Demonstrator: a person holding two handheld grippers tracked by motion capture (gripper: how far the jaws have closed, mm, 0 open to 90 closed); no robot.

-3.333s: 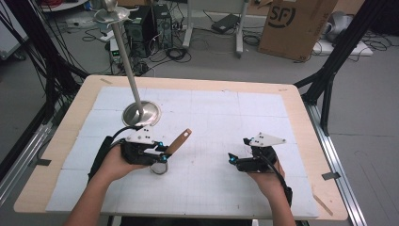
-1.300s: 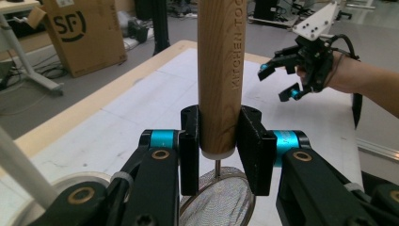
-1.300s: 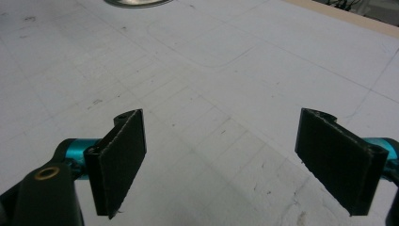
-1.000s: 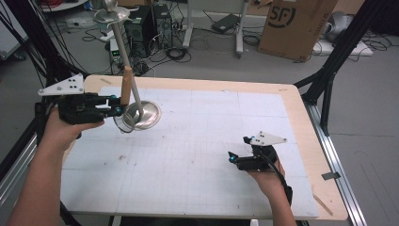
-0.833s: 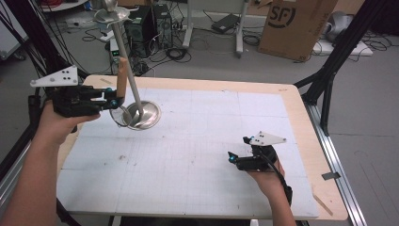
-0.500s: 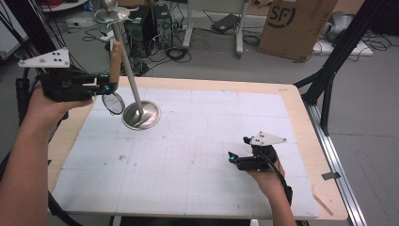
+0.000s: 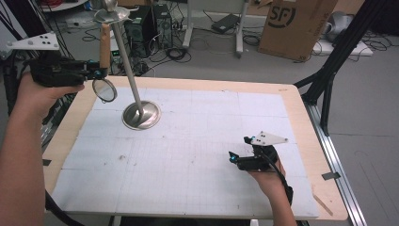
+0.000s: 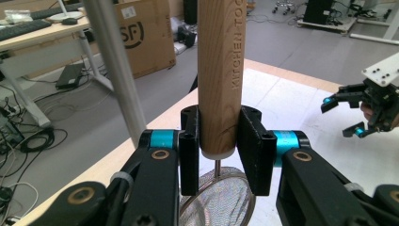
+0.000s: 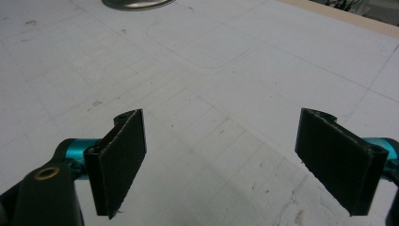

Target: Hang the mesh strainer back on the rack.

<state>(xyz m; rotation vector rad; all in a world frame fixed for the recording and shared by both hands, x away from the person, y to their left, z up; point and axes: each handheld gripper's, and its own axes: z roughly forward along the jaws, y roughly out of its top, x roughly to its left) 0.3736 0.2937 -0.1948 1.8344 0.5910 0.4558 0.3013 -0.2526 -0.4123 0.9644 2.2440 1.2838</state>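
**Strainer held up by the stand, right tongs idle**

From above, my left tongs [image 7: 96, 73] are raised over the table's [image 7: 301, 117] far left corner, clamped on a small strainer [image 7: 104, 66]. Its wooden handle [image 7: 104, 42] points straight up and its round mesh [image 7: 105, 89] hangs below the jaws. The strainer is just beside the slanted metal pole [image 7: 124, 61] of a stand whose round base [image 7: 141, 115] sits on the white mat [image 7: 188, 155]. The handle's top is near the stand's hook piece [image 7: 111, 14]. My right tongs [image 7: 237, 159] rest low over the mat's near right part, well apart from the stand, jaws spread wide with nothing between them.

Along my left tongs [image 8: 219, 141], both black jaws press flat against the handle [image 8: 220, 70], near its lower end. The mesh [image 8: 221, 202] shows beneath them. The pole [image 8: 117, 70] rises just to the left of the handle. My right tongs [image 8: 341, 115] show farther off over the mat, jaws apart.

Along my right tongs [image 9: 230, 160], the jaws stand wide open over bare mat [image 9: 211, 70]. The edge of the stand's base [image 9: 136, 4] shows at the top.
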